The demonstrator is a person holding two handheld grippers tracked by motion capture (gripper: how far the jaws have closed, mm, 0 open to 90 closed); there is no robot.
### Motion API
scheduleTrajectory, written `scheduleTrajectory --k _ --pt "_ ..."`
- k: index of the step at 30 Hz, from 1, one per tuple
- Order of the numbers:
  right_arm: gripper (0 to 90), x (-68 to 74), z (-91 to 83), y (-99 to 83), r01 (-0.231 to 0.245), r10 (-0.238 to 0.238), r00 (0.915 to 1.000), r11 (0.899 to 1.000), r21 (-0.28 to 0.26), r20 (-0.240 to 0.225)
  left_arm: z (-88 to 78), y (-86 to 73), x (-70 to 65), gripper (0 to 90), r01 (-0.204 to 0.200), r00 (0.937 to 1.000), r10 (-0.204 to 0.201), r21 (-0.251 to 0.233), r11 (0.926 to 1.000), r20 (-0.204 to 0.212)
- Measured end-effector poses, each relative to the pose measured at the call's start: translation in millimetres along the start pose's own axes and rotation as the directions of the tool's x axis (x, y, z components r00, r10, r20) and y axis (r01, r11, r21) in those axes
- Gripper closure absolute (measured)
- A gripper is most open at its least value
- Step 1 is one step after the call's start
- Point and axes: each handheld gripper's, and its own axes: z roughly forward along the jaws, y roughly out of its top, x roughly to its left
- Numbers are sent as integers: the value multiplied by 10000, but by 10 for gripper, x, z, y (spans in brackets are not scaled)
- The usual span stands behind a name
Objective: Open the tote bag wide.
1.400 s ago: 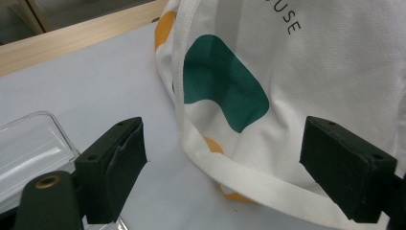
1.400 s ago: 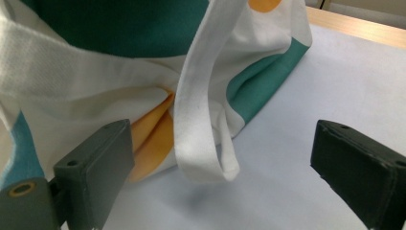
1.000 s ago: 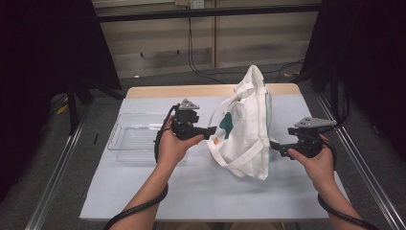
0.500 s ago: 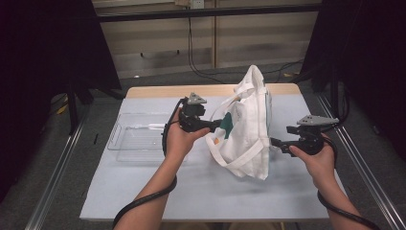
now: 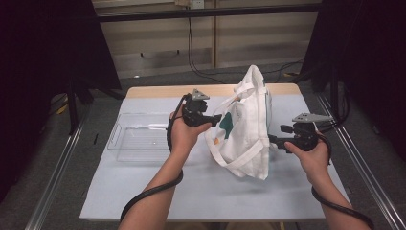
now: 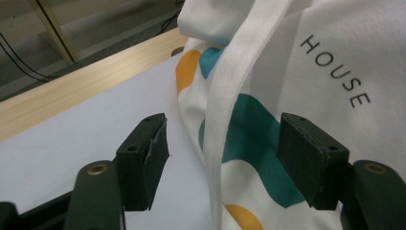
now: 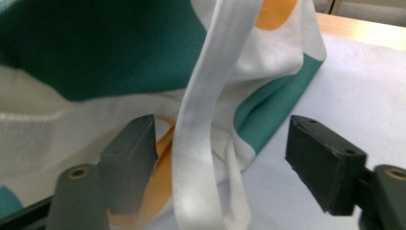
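High view: my left gripper (image 5: 216, 118) sits at the centre of the frame with its tips against the left face of the white tote bag (image 5: 246, 127). A second ago it hung a little further left and lower, short of the cloth; since then I have brought it up and to the right, into the bag's near strap. My right gripper (image 5: 274, 140) at the right of the frame points left at the bag's lower right edge and is about where it was in the earlier picture. The bag stands slumped at the middle of the desk (image 5: 201, 191), its peak toward the top of the frame, much as before. The clear plastic tray (image 5: 136, 139) lies left of centre, untouched and in the same spot.

Left gripper view: the jaws stand apart and have just been closing. A white strap (image 6: 225, 120) runs down between them, with the teal and orange print and the word HOUSE on the cloth behind; the pads do not press on it yet, and I see a gap on each side.

Right gripper view: these jaws are also apart and have just been closing. Another white strap (image 7: 198, 143) hangs in the gap, nearer the left pad, and I cannot tell whether it brushes that pad. The bag's teal corner rests on the desk beyond.
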Motion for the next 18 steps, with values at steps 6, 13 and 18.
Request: scheduleTrajectory --k 6,13,18 --pt "324 -24 62 20 -242 242 9997 9997 50 103 45 99 3 440 -23 9995 30 -228 9997 304" --pt "426 -42 109 90 -453 452 9990 9980 -446 -17 98 181 -44 558 -92 9986 98 -123 9999 525" --pt "541 -9 164 125 -409 402 9988 9989 -247 -284 117 195 -57 662 127 9987 -140 271 9996 485"
